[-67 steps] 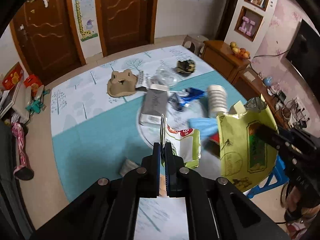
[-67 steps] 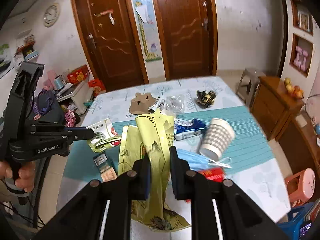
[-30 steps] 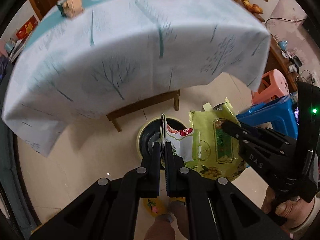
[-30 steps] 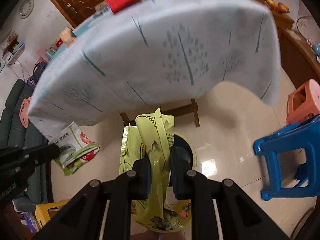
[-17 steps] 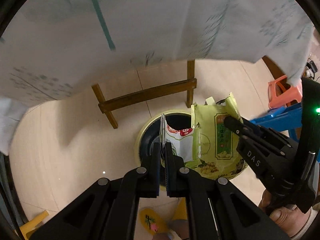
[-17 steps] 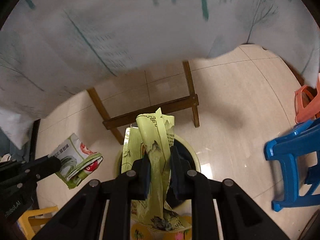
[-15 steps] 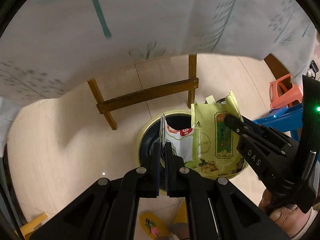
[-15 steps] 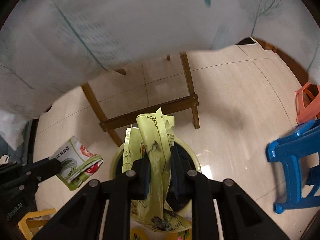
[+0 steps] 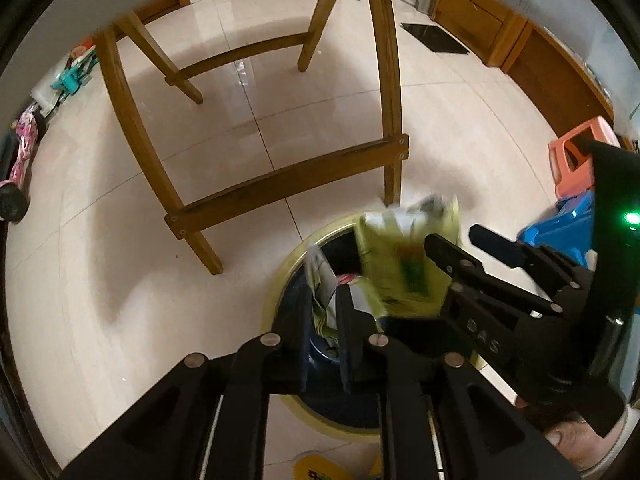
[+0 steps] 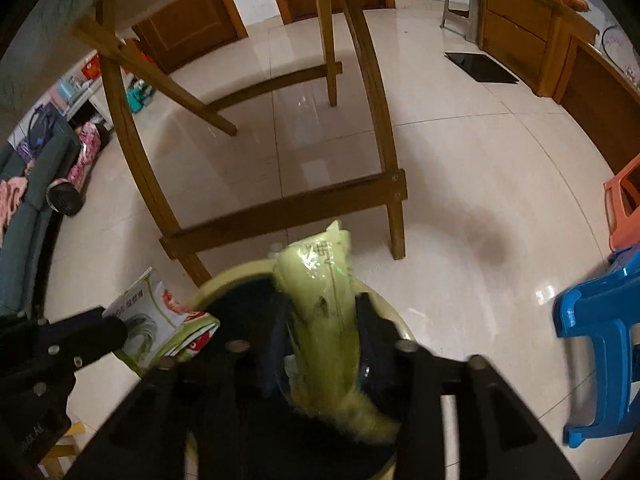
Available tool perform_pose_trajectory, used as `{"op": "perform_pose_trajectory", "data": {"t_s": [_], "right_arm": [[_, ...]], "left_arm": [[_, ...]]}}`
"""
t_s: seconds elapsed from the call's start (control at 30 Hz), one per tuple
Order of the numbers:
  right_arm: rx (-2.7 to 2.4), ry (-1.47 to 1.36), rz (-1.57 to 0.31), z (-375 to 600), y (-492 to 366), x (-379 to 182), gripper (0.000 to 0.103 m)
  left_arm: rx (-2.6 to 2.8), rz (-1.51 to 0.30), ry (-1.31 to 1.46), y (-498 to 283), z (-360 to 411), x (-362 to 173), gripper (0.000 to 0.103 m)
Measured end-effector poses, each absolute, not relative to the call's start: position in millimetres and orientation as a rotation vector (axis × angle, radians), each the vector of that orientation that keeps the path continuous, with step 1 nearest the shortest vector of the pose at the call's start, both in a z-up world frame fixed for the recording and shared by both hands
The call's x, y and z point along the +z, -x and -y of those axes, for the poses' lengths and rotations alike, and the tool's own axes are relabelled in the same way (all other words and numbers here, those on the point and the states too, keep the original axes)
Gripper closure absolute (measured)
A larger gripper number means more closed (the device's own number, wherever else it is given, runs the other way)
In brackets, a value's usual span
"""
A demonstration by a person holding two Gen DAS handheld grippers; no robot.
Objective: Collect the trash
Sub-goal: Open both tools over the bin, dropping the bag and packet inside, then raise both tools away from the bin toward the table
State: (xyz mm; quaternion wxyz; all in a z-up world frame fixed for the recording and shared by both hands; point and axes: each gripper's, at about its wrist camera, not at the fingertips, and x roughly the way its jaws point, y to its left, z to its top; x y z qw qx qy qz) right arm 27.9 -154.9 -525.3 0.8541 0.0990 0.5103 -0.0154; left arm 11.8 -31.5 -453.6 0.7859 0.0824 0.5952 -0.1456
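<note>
Both grippers are hanging over the yellow-rimmed trash bin (image 9: 280, 292) so the wrappers drop in. The right gripper (image 10: 320, 320) jaws have just been opening wide, releasing the blurred yellow-green snack bag (image 10: 324, 300) at 12 o'clock. The left gripper (image 9: 324, 316) jaws have just been opening slightly, the white-and-green wrapper (image 9: 320, 280) loose between them.

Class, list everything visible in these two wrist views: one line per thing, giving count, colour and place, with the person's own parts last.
Trash bin: one, pale yellow rim, dark inside, on floor below both grippers.
Yellow-green snack bag: one, blurred, between right jaws over bin.
White-green wrapper: one, at left jaws, over bin edge.
Table frame: one, wooden, behind bin.
Stools: blue and orange, right; grey one far back.
Cabinet: brown, far right.
Left gripper: black, jaws just opening.
Right gripper: black, jaws just opening.
</note>
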Motion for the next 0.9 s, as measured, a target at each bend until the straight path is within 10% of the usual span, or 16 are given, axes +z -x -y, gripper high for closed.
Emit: {"op": "perform_pose_trajectory", "data": {"t_s": [0.5,0.9], "right_arm": [[-0.045,-0.174,-1.134,161,3,-530,0.056],[-0.033,-0.190,-1.148,157,46,-413,0.056]], "left_arm": [[-0.279,-1.326,-0.184,-1,13,-469,0.084],[-0.290,-1.319,-0.175,27,5,-352,0.065]]}}
